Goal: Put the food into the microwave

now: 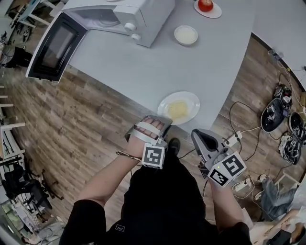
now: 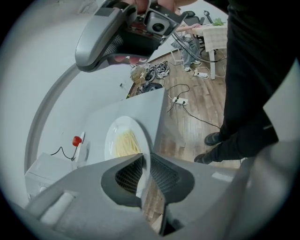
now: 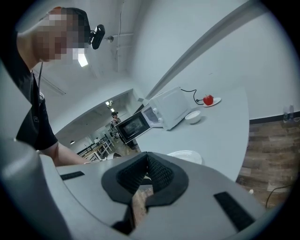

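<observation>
the white round plate (image 1: 192, 98) with a heap of yellow noodles (image 1: 177, 109) on it lies on the pale grey table (image 1: 143, 62), at the table's near edge, well apart from the white microwave (image 1: 129, 16). the microwave stands at the far left of the table with its dark-windowed door (image 1: 55, 45) swung wide open over the wooden floor (image 1: 71, 124).

the left gripper (image 1: 160, 120) points steeply down at the plate's near left side. in the left gripper view its jaws are clenched on the plate's thin white rim, which runs down between the two dark ribbed pads (image 2: 125, 176). the noodles sit just beyond the pads.

the right gripper (image 1: 202, 138) hangs off the table, beside the plate's near right edge and not touching it. in the right gripper view its jaws are pressed together at the tips and grasp nothing.

further back on the table, a small white bowl (image 1: 186, 35) stands just beside the microwave, and a red fruit (image 1: 205, 5) rests on a small dish at the far edge.
</observation>
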A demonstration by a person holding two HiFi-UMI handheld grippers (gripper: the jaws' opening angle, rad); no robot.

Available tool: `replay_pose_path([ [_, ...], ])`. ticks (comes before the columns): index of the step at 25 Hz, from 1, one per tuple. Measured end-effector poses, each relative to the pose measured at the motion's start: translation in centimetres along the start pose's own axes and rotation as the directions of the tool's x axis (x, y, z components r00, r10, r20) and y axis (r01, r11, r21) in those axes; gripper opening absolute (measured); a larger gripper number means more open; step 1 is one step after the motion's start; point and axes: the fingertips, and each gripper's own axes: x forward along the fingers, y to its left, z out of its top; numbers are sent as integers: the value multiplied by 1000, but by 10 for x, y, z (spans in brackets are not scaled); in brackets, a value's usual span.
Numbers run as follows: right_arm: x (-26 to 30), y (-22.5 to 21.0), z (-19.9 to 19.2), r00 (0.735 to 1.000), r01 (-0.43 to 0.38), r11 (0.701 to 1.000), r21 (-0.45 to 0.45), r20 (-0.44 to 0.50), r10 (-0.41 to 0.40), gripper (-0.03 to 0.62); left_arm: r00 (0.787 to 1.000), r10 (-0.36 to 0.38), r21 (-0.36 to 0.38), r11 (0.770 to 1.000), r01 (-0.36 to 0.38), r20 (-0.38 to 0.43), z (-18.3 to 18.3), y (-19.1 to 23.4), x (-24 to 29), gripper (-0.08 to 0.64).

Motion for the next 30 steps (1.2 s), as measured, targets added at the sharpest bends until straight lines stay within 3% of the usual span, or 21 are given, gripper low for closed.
replay_pose_path([
  [2,-6,5,-1,1000,-4,1000,-4,3,4,14,1000,-17,8,1000,18,-25,-2,-5,-1,40],
  [5,-13,12,0,1000,-7,1000,-11,6,7,14,998,1,35,999,1,-63,-6,-4,5,122],
  [7,-16,14,1,1000,-8,1000,-16,7,8,14,998,14,51,999,-11,-66,-7,-4,8,137],
  [9,-18,15,1,1000,-5,1000,-17,6,6,14,996,56,85,995,-50,-73,-9,3,9,130],
  [12,-21,14,-1,1000,-1,1000,-12,-2,1,14,996,73,78,995,-69,-52,-6,2,9,73],
  [18,-18,14,4,1000,-15,1000,-6,0,15,14,999,23,77,997,-20,-44,-6,-9,-7,40],
  [22,-14,15,10,1000,-28,1000,-12,4,28,14,983,171,168,973,-157,-71,-13,23,-18,23],
  [26,-12,18,18,999,-39,999,-20,10,39,14,963,256,229,946,-230,-90,-17,43,-24,21],
  [30,-11,16,27,999,-45,999,-31,12,45,14,942,327,245,922,-299,-81,-15,63,-36,21],
])
